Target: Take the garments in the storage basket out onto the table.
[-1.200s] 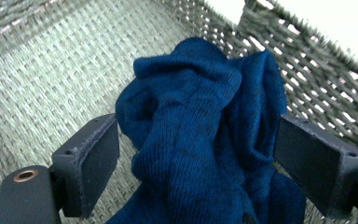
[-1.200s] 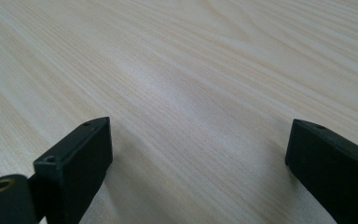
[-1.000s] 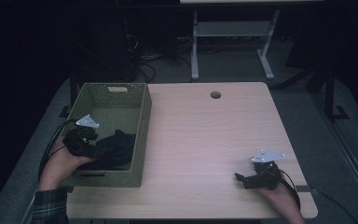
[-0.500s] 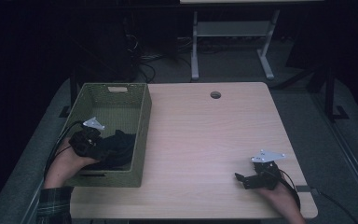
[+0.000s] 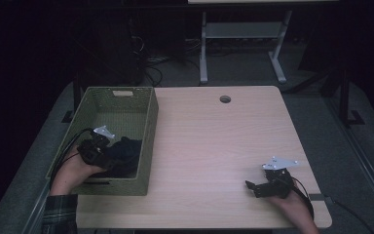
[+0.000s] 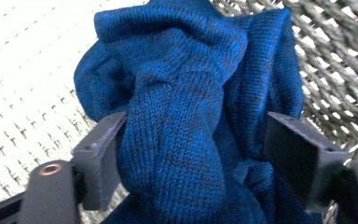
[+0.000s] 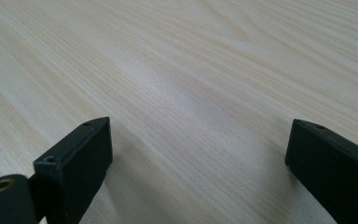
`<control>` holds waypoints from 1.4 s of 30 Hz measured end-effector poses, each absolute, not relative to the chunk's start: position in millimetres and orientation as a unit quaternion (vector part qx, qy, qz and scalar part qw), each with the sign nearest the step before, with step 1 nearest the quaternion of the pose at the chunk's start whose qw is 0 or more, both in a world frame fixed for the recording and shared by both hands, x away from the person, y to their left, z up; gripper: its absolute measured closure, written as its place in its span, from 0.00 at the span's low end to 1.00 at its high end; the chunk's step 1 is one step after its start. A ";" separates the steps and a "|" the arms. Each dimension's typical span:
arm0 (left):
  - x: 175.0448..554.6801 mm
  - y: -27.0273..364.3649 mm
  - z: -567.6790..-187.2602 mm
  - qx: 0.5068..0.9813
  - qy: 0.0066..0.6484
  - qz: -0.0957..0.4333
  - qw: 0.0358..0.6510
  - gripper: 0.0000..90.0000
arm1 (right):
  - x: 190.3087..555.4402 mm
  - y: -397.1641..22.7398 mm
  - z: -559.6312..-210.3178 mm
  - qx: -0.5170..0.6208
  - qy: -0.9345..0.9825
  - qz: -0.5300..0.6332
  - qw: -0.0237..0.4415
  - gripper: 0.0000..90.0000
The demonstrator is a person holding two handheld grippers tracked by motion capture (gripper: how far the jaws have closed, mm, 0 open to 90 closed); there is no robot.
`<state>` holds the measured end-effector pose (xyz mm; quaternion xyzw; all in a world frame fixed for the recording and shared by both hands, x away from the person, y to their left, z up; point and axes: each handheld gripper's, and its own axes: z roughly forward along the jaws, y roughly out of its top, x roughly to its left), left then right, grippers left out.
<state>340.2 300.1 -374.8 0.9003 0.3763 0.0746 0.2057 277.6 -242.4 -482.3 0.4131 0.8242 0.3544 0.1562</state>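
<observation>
A dark blue knitted garment [image 5: 126,151] lies bunched in the near end of a green woven basket [image 5: 148,122]. My left gripper [image 5: 113,158] reaches into the basket from the left. In the left gripper view its jaws have just been closing and stand wide around a thick fold of the knit [image 6: 177,116]. The left gripper [image 6: 198,123] has one pad touching the fold, while the other stands off it. My right gripper [image 5: 250,187] rests low over the table near its front right corner. Its jaws are open with bare wood between them [image 7: 200,128].
The basket stands on the left part of a light wooden table [image 5: 214,141], with a round cable hole [image 5: 225,99] near the back edge. A white-legged stand [image 5: 241,53] and cables sit on the dark floor behind.
My left gripper has edged rightward in the basket onto the garment. The right gripper has not moved.
</observation>
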 end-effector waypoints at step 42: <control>355.6 311.0 -305.6 0.893 0.386 0.076 0.217 0.79 | 277.5 -242.3 -482.4 0.413 0.824 0.355 0.156 0.08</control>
